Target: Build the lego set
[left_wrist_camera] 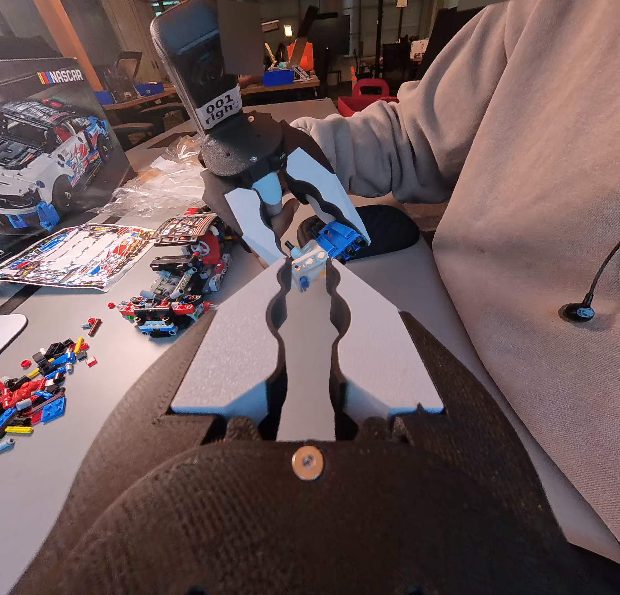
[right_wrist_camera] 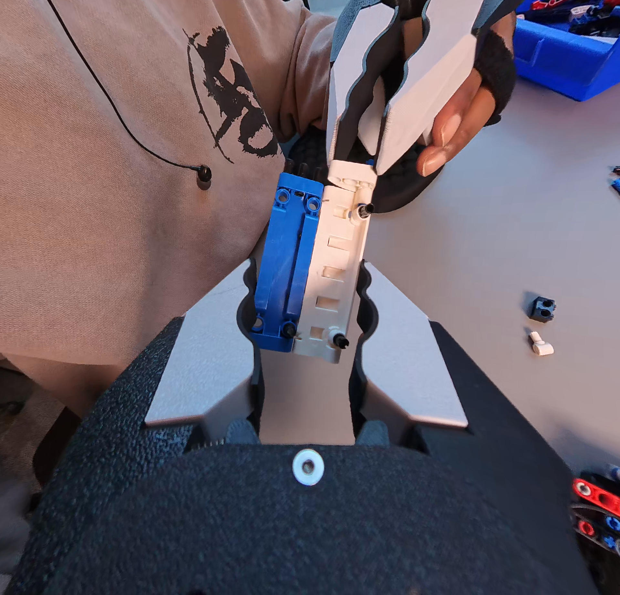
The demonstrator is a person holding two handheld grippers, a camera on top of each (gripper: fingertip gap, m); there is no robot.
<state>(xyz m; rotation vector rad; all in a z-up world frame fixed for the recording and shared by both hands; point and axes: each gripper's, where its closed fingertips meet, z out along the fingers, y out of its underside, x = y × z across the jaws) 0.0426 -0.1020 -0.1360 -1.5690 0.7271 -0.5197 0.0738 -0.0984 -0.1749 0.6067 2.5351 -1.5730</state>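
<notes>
A sub-assembly made of a blue panel and a white panel, joined side by side with black pins, is held in the air between both grippers. My right gripper is shut across the width of the assembly near its close end. My left gripper comes from the far side and is shut on the far end of the white panel. In the left wrist view, my left gripper pinches the white end. The blue part sits in the right gripper beyond it.
A partly built car chassis, a sticker sheet, the set's box and a pile of loose pieces lie left on the grey table. A small black piece, a white piece and a blue bin are at right. Spacing between my two grippers at the tips: around 5 centimetres. The small black piece is about equally far from each gripper, around 15 centimetres.
</notes>
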